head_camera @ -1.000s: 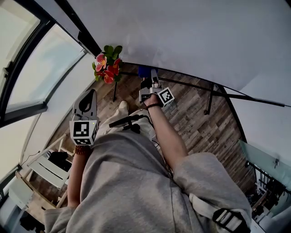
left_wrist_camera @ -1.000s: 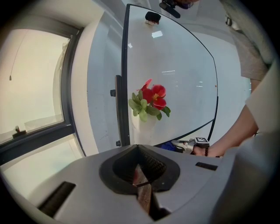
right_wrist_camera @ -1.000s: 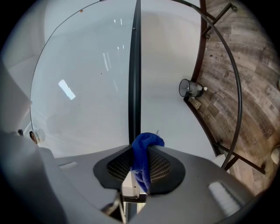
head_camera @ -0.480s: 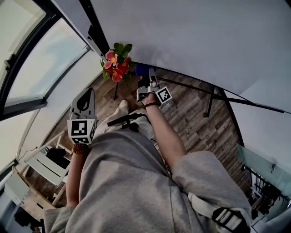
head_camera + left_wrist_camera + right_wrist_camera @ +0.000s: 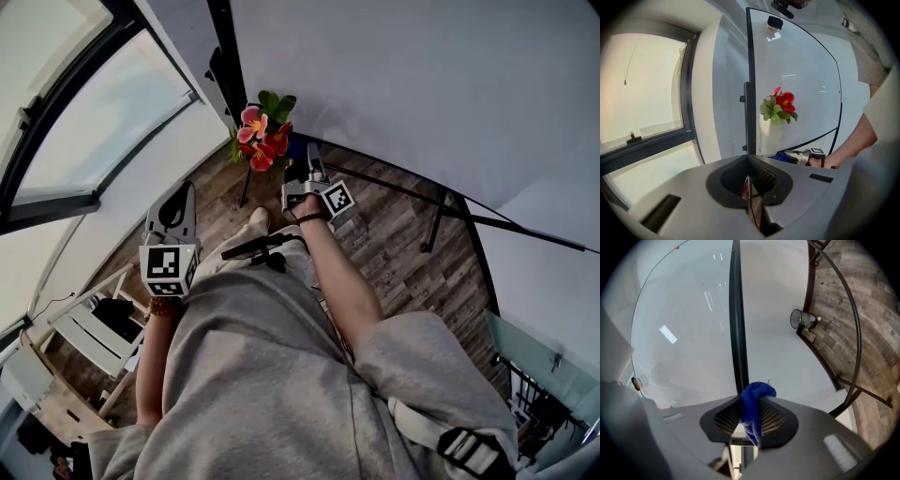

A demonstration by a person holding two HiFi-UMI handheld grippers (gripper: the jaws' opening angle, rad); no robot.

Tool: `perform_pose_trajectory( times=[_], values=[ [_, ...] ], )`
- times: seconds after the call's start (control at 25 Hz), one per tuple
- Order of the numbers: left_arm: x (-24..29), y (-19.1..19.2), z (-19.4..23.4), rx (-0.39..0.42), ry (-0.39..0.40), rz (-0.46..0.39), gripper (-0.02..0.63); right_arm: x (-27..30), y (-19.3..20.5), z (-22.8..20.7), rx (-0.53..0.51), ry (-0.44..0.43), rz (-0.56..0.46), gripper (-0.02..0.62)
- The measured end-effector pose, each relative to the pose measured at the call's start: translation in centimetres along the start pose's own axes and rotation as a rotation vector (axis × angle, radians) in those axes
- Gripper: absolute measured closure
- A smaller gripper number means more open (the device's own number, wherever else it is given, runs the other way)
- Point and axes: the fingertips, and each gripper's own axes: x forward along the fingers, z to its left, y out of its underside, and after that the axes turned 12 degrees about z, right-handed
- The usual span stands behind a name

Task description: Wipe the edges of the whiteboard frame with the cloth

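Where print might be looked for, only black-and-white square patterns show, one on the cube of the left gripper (image 5: 185,190) and one on the cube of the right gripper (image 5: 300,155); both are pattern, not letters.

By count: two grippers, one cloth (image 5: 756,398), one whiteboard (image 5: 422,84), one white vase (image 5: 771,136) holding one bunch of red and pink flowers (image 5: 262,141).

While the right gripper (image 5: 752,420) points at the board's lower corner, its fingers are closed on the blue cloth; the cloth stands up between them in a bunched fold, and its top lies against the dark bar of the frame (image 5: 736,329), at the foot of that bar; whether it presses there or only meets it I cannot tell.

In the head view the cloth (image 5: 295,147) shows as a blue patch at the tip of the right gripper, just beside the flowers and above the wooden floor (image 5: 403,253).

As for the left gripper (image 5: 749,190), its fingers are pressed together into one thin seam with nothing between them; it is held low and well apart from the board, near the window (image 5: 647,93), and looks toward the frame's upright edge (image 5: 751,70), the vase and the flowers (image 5: 780,105).
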Motion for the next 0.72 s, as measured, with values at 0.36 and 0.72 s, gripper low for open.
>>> perform_pose_trajectory(
  times=[0.36, 0.72],
  values=[
    [-0.6, 0.4, 1.8, -0.02, -0.029, 0.0, 0.6, 1.5, 2.1, 0.0, 0.033, -0.015, 0.022, 0.5],
    [-0.7, 0.8, 2.7, -0.036, -0.038, -0.005, 0.6, 2.6, 3.8, -0.1, 0.056, -0.023, 0.046, 0.5]
  ],
)
